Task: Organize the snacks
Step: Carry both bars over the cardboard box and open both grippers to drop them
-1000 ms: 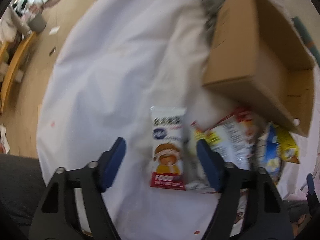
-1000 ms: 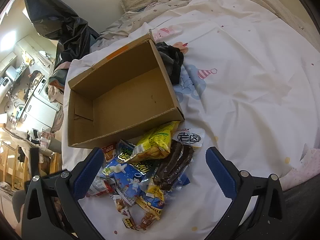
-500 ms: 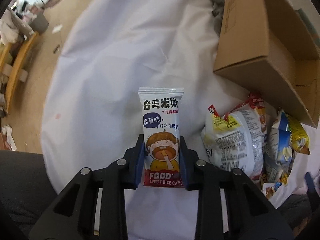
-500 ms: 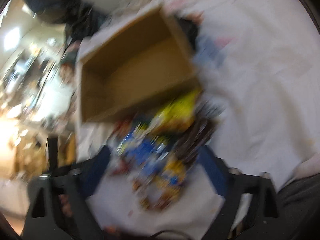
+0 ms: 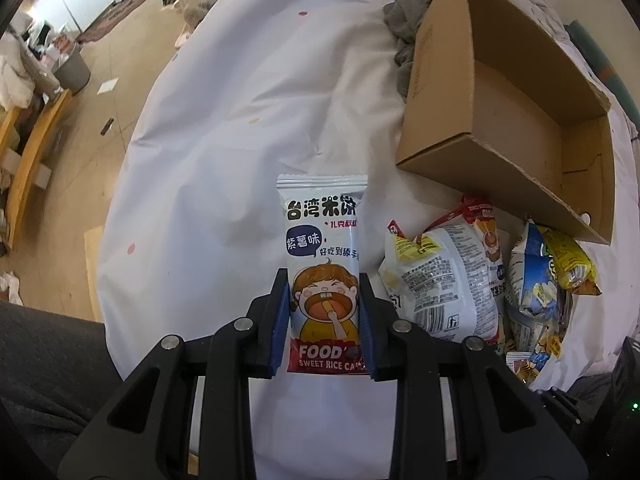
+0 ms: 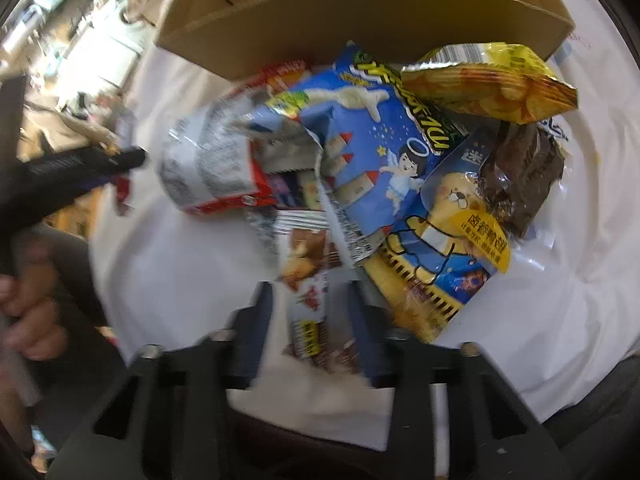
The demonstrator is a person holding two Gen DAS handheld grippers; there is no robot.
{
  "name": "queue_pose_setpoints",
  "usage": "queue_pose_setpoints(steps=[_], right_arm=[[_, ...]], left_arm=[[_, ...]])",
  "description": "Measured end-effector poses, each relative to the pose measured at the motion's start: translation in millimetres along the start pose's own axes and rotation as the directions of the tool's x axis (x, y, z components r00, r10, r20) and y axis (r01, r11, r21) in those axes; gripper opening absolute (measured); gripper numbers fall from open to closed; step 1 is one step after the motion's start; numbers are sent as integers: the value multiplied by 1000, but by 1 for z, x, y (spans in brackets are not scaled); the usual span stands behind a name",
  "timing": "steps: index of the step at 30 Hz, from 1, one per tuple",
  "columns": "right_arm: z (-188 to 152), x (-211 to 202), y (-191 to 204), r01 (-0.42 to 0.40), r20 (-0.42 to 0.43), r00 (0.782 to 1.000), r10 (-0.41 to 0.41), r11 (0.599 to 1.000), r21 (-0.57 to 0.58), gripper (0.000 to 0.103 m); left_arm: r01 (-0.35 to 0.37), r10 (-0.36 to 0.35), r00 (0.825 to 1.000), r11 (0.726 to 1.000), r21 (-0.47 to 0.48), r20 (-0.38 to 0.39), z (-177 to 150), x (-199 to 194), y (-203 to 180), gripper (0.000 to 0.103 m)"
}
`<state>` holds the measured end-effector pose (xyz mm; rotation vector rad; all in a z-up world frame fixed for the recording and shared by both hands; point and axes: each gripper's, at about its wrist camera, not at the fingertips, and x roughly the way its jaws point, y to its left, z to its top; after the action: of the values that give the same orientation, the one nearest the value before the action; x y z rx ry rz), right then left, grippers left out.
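Two grippers, each clamped on one packet.

Left wrist view: the left gripper (image 5: 325,322) pinches a white rice cake packet (image 5: 323,256) across its lower half, blue pads on both long edges. The packet's long axis runs 6 to 12 o'clock, along the fingers, its top seal sticking out past the tips. The cardboard box (image 5: 444,120) lies at about 2 o'clock from the gripper, open mouth turned toward 3 o'clock, nothing visible inside. The white sheet (image 5: 224,128) is below. The snack pile (image 5: 452,280) sits at 3 o'clock, just beside the held packet, touching the box's near wall.

Right wrist view, blurred: the right gripper (image 6: 312,320) has its jaws just closed in; a small brown-and-white packet (image 6: 310,280) sits between the pads, long axis roughly 6 to 12. Grip looks made, though blur hides the contact. The pile's blue bag (image 6: 372,148) and yellow chip bag (image 6: 492,84) lie at 12 to 1 o'clock; the box wall (image 6: 360,28) is straight ahead at 12, beyond them.

Judgement: the box is nearer the right gripper's line; the left needs a swing toward 2 o'clock.
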<state>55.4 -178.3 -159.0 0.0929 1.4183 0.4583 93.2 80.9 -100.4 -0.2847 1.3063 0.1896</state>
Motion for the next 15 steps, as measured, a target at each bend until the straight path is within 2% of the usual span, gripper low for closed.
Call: queue_pose_setpoints(steps=[3, 5, 8, 12, 15], right_arm=[[-1, -14, 3, -36, 44, 998, 37, 999, -21, 18], [-2, -26, 2, -111, 66, 992, 112, 994, -18, 18], [0, -47, 1, -176, 111, 978, 178, 984, -25, 18], [9, -83, -11, -250, 220, 943, 249, 968, -22, 18], [19, -107, -24, -264, 300, 919, 257, 964, -16, 18]], left_arm=[[-2, 1, 1000, 1000, 15, 19, 0, -5, -5, 27], [-7, 7, 999, 1000, 23, 37, 0, -13, -9, 27], [-16, 14, 997, 999, 35, 76, -1, -22, -13, 27], [8, -16, 990, 999, 52, 143, 6, -43, -21, 27], [11, -36, 975, 993, 116, 217, 18, -69, -42, 27]])
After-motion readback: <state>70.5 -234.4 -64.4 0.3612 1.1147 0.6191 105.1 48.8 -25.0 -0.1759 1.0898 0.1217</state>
